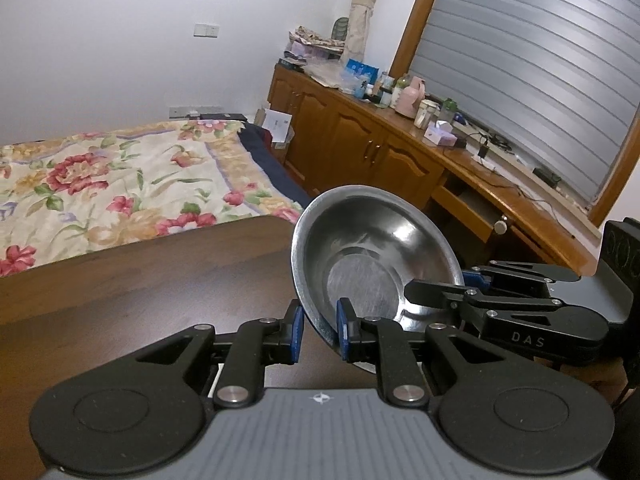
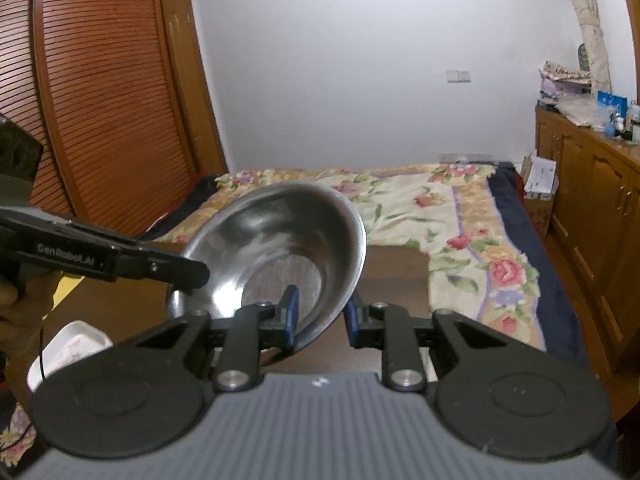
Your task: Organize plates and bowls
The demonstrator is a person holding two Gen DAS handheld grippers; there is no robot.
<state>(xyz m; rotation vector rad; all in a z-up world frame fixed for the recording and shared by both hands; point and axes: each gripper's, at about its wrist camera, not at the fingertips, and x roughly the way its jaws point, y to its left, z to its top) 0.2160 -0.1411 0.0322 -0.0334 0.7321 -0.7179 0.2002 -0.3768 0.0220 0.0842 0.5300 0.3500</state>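
Left wrist view has the steel bowl (image 1: 372, 252) tilted up just right of center, hanging over the dark wooden table (image 1: 140, 280). The left gripper (image 1: 318, 330) is pinching the bowl's near rim, one blue pad (image 1: 297, 334) outside and one inside. The right gripper (image 1: 436, 294) comes in from the right edge and its fingers sit at the bowl's right rim, but whether they really clamp it, I can't tell from here.

Right wrist view shows the same bowl (image 2: 276, 240) mid-frame, with the right gripper (image 2: 322, 316) straddling the lower rim; there's a bit of gap at the outer pad, so the grip is unclear. A white dish (image 2: 76, 344) sits lower left.
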